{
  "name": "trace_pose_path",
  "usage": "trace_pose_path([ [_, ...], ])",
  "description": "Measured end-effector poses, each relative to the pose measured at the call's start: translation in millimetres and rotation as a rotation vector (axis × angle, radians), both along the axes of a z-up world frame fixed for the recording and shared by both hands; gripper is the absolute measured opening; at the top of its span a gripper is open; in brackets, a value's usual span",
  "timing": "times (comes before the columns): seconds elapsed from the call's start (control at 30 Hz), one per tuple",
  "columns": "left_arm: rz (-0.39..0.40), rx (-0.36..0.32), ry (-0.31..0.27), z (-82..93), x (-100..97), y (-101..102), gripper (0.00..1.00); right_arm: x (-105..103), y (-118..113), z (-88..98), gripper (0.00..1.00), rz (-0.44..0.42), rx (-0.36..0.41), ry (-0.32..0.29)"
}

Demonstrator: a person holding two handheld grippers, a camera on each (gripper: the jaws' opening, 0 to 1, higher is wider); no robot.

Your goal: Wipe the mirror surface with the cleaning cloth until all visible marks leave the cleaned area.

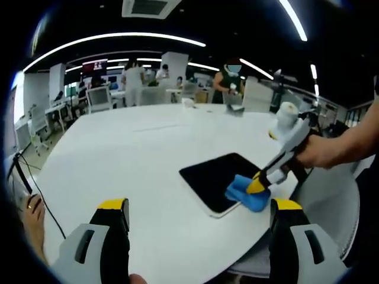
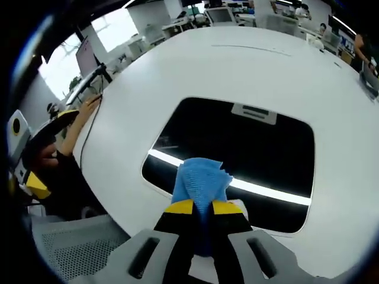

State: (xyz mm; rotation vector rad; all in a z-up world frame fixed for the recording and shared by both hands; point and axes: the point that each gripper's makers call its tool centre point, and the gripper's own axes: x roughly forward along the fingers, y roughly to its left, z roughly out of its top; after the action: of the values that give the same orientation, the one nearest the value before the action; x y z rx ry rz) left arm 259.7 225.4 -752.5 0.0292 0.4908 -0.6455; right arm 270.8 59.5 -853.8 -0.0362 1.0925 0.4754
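My right gripper (image 2: 202, 208) is clamped on the blue cleaning cloth (image 2: 201, 180), its yellow-tipped jaws pinching the fabric between them, and the cloth's free end lies on the near edge of the dark mirror (image 2: 237, 151). The mirror rests flat on the white table (image 2: 249, 65), reflecting a bright ceiling light strip. My left gripper (image 1: 198, 208) hangs above the table with its jaws spread wide and empty, the mirror off to its right.

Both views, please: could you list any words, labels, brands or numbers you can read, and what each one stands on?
No text can be read.
Red screen at the back of the room: too blurred to read.
Mirror, cloth, table: no print seen.
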Motion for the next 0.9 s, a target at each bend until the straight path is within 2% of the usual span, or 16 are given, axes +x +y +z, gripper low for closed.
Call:
trace_pose_path([
  [0.13,0.016,0.006,0.003,0.3,0.5,-1,0.99,-2,-4,0.6,0.04,0.01,-0.004,0.003],
  [0.2,0.02,0.026,-0.016,3.2,0.4,-3,0.99,-2,-10,0.7,0.04,0.009,-0.005,0.007],
  [0.47,0.039,0.025,-0.033,11.3,-0.5,-13,0.99,-2,-23,0.2,0.04,0.013,0.006,0.015],
  [0.67,0.041,0.029,-0.01,7.3,-2.4,-25,0.99,-3,-23,0.1,0.04,0.03,0.011,0.02],
  [0.9,0.067,0.042,-0.028,6.5,-3.1,-35,0.99,2,-26,0.5,0.04,0.047,0.021,0.033],
])
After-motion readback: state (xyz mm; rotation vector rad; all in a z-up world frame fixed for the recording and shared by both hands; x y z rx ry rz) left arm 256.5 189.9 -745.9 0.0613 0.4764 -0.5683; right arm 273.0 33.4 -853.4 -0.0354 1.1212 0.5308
